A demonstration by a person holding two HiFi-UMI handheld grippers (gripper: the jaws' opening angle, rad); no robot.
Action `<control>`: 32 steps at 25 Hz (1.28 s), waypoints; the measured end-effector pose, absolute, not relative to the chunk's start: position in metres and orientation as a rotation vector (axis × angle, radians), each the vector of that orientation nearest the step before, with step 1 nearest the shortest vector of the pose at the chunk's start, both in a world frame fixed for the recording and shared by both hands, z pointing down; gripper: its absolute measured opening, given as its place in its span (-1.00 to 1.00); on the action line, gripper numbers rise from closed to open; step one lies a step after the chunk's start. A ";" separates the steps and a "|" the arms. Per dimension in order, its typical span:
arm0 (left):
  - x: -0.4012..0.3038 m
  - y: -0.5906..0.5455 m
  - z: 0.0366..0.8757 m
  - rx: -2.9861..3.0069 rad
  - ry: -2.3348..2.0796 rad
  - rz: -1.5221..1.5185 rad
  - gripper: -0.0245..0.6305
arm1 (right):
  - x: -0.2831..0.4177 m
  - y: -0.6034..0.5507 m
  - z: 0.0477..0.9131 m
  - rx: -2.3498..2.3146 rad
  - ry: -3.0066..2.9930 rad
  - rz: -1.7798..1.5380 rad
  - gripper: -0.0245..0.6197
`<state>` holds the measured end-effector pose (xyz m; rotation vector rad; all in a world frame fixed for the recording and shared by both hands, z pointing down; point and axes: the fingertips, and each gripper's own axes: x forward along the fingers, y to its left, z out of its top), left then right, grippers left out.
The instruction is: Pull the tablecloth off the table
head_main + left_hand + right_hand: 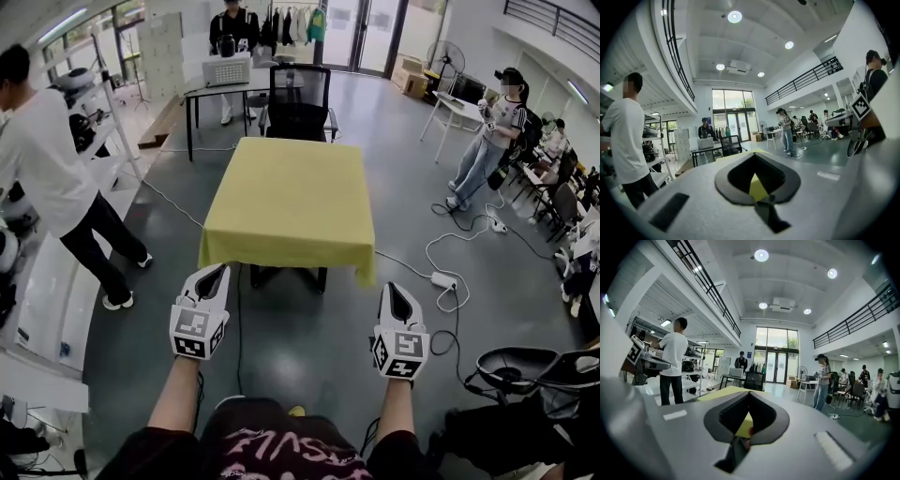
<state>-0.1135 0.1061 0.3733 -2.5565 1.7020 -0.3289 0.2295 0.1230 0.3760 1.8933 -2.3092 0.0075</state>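
Counting what the head view shows: one yellow tablecloth (pixel 286 202), one table (pixel 322 278) under it with only its dark legs showing, and two grippers held out in front of the person. The tablecloth lies spread flat over the whole tabletop, its edges hanging down on the near side and the left side. One black office chair (pixel 299 101) stands at the table's far end, and a second, bare-legged table (pixel 194 94) stands beyond it. Three people stand around the room: one in a white shirt (pixel 52 169) at the left, one in dark clothes (pixel 234 28) at the back, one in a cap (pixel 487 141) at the right. One white power strip (pixel 443 279) lies on the floor to the right of the table.

The left gripper (pixel 214 274) has its jaws brought together with nothing gripped; it hovers just short of the cloth's near left corner, not touching it. The right gripper (pixel 394 291) likewise has its jaws closed on themselves, near the cloth's near right corner and apart from it. Each gripper view shows a sliver of yellow cloth past the closed jaw tips.
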 end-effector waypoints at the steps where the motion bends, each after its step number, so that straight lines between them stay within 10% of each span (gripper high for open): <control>1: -0.107 0.106 0.374 -2.555 1.703 -0.332 -0.91 | 0.235 0.122 0.377 1.889 -2.307 0.004 -0.89; 32: -0.141 -0.134 0.424 -2.607 1.696 -0.413 -0.91 | 0.200 -0.104 0.428 1.800 -2.262 0.035 -0.88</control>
